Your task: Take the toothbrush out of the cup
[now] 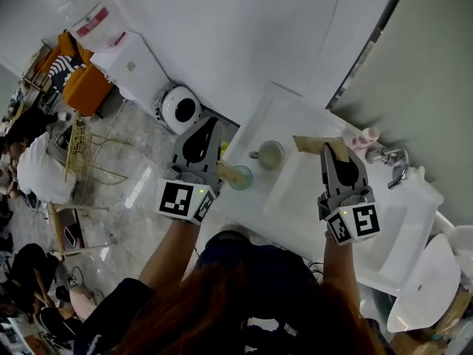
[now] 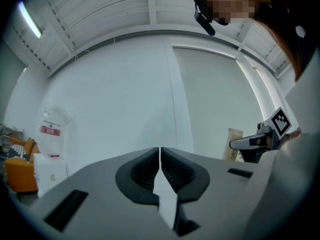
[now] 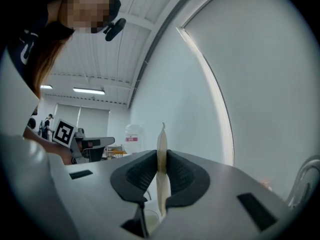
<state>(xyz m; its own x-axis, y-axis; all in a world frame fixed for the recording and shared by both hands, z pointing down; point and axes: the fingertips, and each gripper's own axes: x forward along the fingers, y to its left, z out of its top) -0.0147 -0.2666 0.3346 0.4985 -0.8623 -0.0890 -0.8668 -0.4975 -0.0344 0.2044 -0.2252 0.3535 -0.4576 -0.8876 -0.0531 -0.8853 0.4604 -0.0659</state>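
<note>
A pale green cup [image 1: 270,154] stands on the white counter at the basin's back rim, with nothing sticking out of it. My right gripper [image 1: 326,149] is shut on a flat tan toothbrush packet [image 1: 316,144], held level just right of the cup and above the basin. In the right gripper view the packet [image 3: 162,139] stands edge-on, pinched between the pads of the right gripper [image 3: 162,156]. My left gripper [image 1: 209,123] hovers left of the counter; its jaws [image 2: 160,156] are shut with nothing between them. From the left gripper view the packet [image 2: 234,136] shows at the right.
A teal cup [image 1: 241,177] with a tan piece beside it sits at the counter's left edge. The white basin [image 1: 310,198] lies below my right gripper. A chrome faucet [image 1: 396,166] and small pink items [image 1: 366,137] stand at the right. A white wall runs behind.
</note>
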